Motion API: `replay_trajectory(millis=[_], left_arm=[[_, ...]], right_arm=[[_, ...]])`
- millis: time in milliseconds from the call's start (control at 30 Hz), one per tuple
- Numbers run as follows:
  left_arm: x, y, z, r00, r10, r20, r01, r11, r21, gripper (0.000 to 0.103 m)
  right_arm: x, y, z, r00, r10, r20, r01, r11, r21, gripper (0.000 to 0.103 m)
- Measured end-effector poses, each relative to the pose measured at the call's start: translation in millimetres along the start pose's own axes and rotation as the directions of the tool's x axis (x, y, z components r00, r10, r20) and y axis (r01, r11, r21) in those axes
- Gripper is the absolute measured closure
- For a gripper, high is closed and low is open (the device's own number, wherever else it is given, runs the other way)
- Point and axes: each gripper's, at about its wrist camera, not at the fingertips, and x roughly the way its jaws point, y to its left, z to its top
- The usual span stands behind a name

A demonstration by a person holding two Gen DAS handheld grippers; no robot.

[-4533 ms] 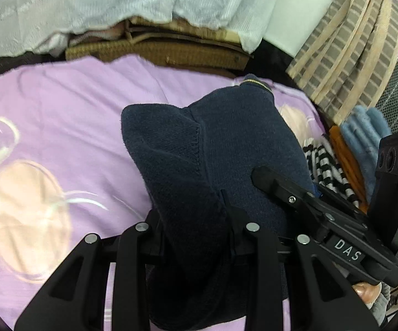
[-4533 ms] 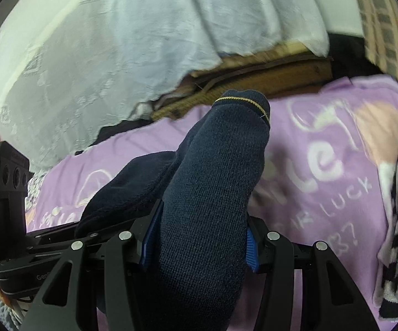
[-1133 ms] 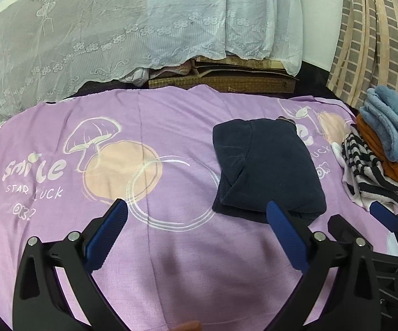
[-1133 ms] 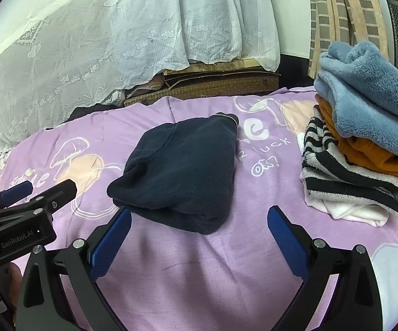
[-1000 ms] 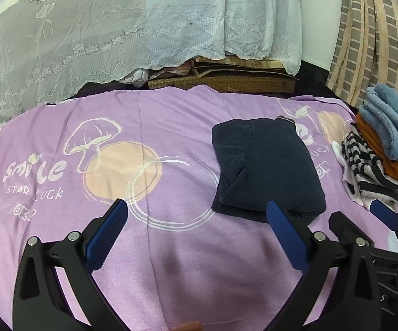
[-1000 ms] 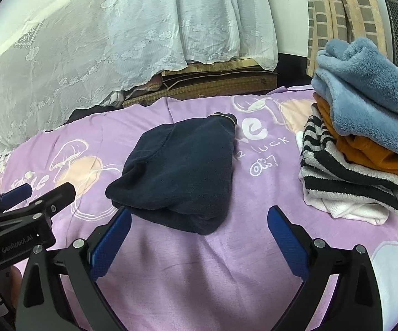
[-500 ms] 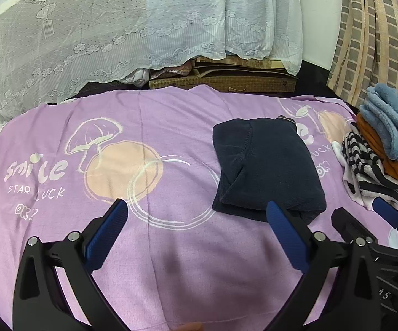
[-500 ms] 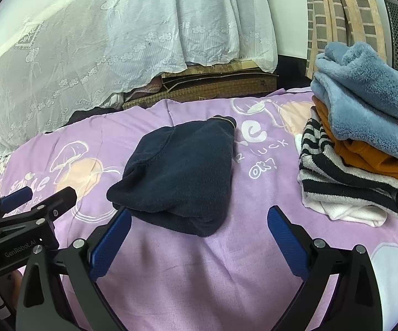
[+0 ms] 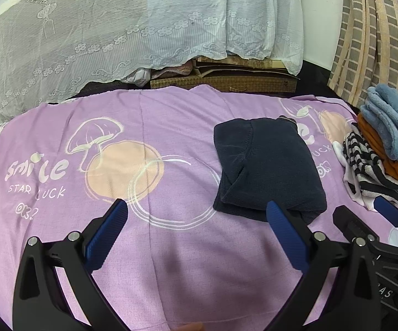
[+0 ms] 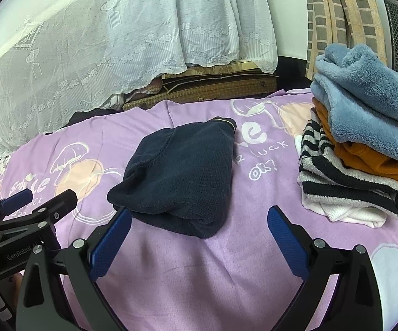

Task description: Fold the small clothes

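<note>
A folded dark navy knit garment [image 9: 267,165] lies flat on the purple printed sheet [image 9: 149,138]; it also shows in the right wrist view [image 10: 179,173]. My left gripper [image 9: 196,237] is open and empty, held back from the garment, which lies ahead to its right. My right gripper [image 10: 199,242] is open and empty, just short of the garment's near edge. The right gripper's body [image 9: 378,237] shows at the lower right of the left wrist view, and the left gripper's body [image 10: 25,218] at the lower left of the right wrist view.
A stack of folded clothes [image 10: 364,143] sits at the sheet's right edge: blue fleece on top, orange, then striped and white below; it also shows in the left wrist view [image 9: 383,149]. A white lace cloth [image 9: 116,27] hangs behind, over brown boxes [image 9: 226,80].
Earlier both grippers were shut on the navy garment and held it up. Now it lies folded on the sheet, and both grippers are open and drawn back. Hardly any motion in the last second.
</note>
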Motion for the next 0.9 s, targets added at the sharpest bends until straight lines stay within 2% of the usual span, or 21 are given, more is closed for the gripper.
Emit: replay_trajectory(millis=[900], left_arm=[[0.0, 2.8, -1.5, 1.0, -0.002, -0.005, 0.002, 1.0, 0.002, 0.005]], right_arm=[[-0.3, 0.1, 0.1, 1.0, -0.001, 0.0, 0.001, 1.0, 0.004, 0.004]])
